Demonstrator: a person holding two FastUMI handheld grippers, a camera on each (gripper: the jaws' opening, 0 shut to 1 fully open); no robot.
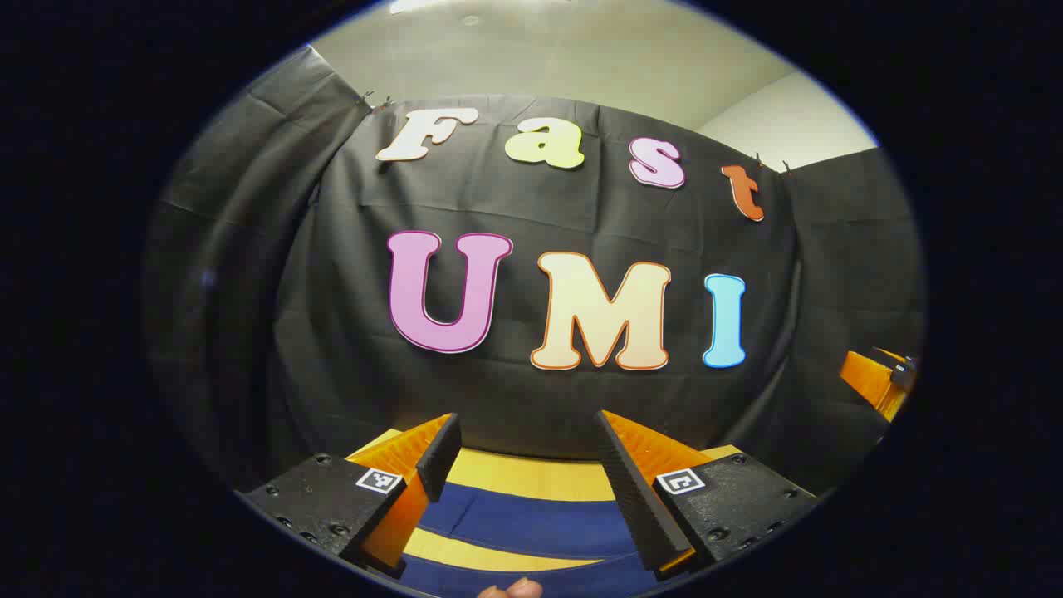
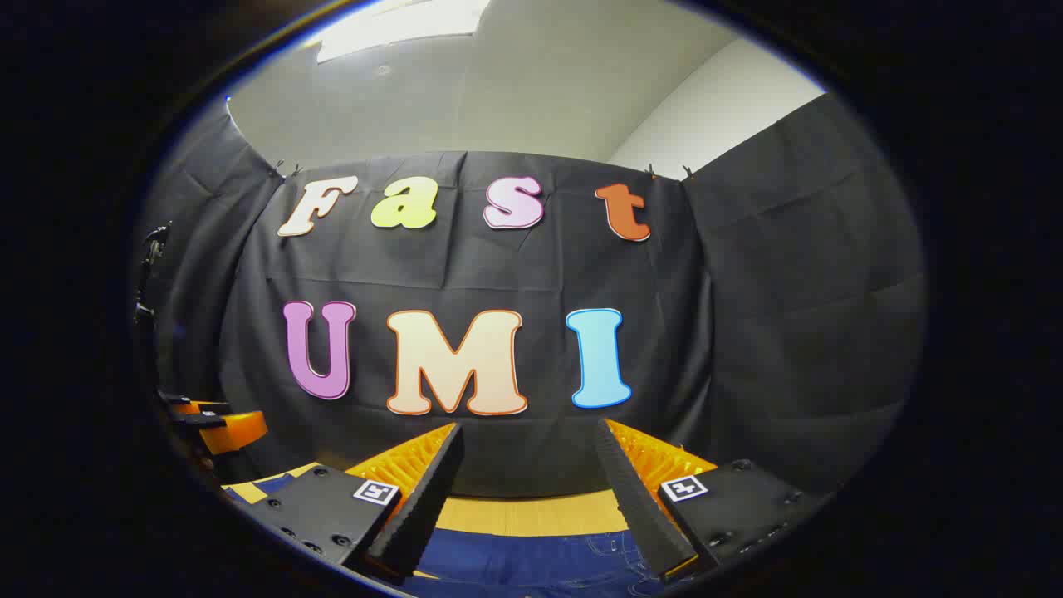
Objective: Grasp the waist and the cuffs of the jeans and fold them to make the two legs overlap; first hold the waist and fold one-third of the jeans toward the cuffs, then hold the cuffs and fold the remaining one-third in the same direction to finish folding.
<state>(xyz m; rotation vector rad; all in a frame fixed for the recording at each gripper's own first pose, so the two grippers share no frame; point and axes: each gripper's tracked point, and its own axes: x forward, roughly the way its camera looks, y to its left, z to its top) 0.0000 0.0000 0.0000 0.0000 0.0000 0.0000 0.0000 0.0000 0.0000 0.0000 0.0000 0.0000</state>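
Hovering apart-fingered, empty: left gripper [image 1: 527,465], right gripper [image 2: 525,473]. Dark blue denim jeans [image 2: 531,565] flat on yellow wooden table [image 2: 531,513], below and just ahead of both; right gripper over stitched section.

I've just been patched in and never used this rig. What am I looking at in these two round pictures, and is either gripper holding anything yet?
There is no robot arm here: a person holds one two-finger gripper in each hand, and each carries a fisheye camera that looks forward along its fingers. In the left gripper view, the left gripper shows at the bottom, fingers apart, nothing between them. Below it lie blue jeans on a yellow table. In the right gripper view, the right gripper is also open and empty, above the jeans, where stitching shows. Each view catches the other gripper at its edge. Both cameras face the booth's black cloth wall. Nothing is held yet.
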